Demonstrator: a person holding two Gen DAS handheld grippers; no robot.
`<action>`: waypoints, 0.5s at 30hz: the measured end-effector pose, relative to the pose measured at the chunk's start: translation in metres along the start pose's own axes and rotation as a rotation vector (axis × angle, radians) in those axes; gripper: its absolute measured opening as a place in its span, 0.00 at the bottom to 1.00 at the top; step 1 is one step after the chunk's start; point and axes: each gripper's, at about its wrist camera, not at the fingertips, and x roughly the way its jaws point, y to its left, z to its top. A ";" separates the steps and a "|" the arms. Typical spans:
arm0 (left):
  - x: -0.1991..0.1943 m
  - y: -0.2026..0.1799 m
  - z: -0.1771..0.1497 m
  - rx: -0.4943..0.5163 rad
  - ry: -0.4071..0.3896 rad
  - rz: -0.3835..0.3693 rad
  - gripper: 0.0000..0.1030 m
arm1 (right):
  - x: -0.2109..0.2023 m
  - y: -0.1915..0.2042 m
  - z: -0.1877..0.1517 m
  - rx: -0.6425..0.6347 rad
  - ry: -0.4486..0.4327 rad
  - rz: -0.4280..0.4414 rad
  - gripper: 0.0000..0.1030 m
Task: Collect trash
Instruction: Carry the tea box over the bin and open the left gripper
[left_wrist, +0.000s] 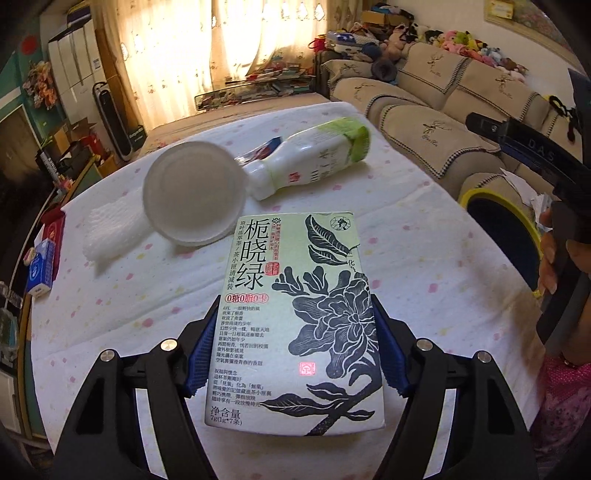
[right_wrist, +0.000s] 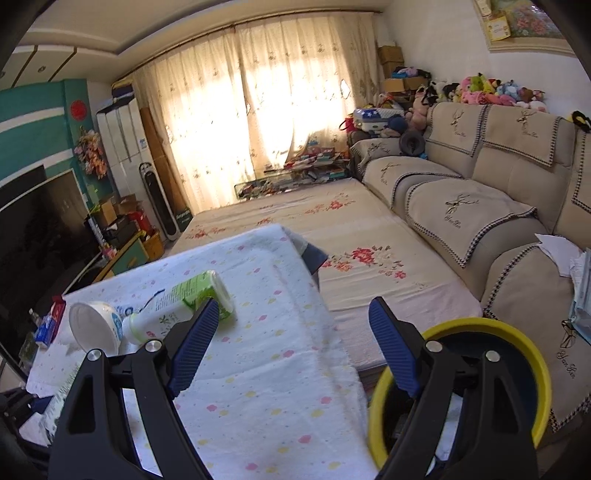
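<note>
A pale green tea box (left_wrist: 295, 280) with a black flower print sits lengthwise between the blue pads of my left gripper (left_wrist: 295, 347), which is shut on its long sides above the table. Beyond it on the dotted white tablecloth (left_wrist: 424, 258) lie a white and green plastic bottle (left_wrist: 314, 158) on its side, a white round cup (left_wrist: 194, 192) and a white crumpled wrap (left_wrist: 110, 232). My right gripper (right_wrist: 291, 332) stands open with nothing between its fingers, over the table's right edge. The bottle (right_wrist: 177, 306) and cup (right_wrist: 94, 328) lie to its left. A yellow-rimmed bin (right_wrist: 461, 328) stands just right of it.
The bin (left_wrist: 480, 195) stands beside the table's right edge, with a person's hand (left_wrist: 546, 266) on the right gripper's handle above it. A beige sofa (right_wrist: 480, 192) runs along the right wall. A flowered mat (right_wrist: 351, 236) covers the floor beyond. Small boxes (left_wrist: 40, 266) sit at the left.
</note>
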 end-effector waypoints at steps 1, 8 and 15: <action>-0.001 -0.011 0.004 0.021 -0.004 -0.017 0.70 | -0.009 -0.006 0.001 -0.002 -0.014 -0.017 0.76; 0.010 -0.100 0.030 0.170 -0.004 -0.153 0.70 | -0.071 -0.068 -0.003 0.032 -0.070 -0.114 0.78; 0.034 -0.206 0.056 0.319 0.017 -0.273 0.70 | -0.121 -0.129 -0.019 0.088 -0.102 -0.214 0.79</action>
